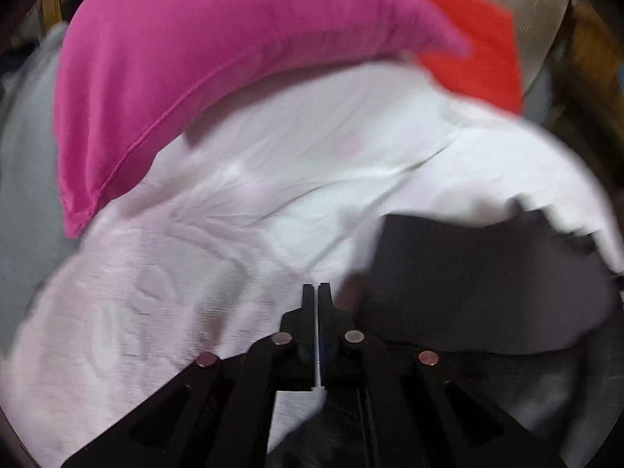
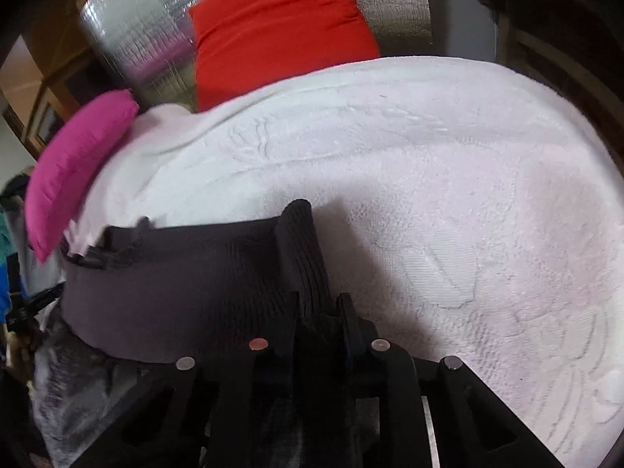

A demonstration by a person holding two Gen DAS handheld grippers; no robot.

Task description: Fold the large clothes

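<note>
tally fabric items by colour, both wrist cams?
Pink cushion: 1
Red cushion: 1
White blanket: 1
Dark garment: 1
Total: 4

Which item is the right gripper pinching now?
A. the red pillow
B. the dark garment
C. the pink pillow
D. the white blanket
B: in the right wrist view the right gripper has its fingers closed on a ribbed fold of the dark garment, while the pink pillow and red pillow lie far from it on the white blanket.
</note>
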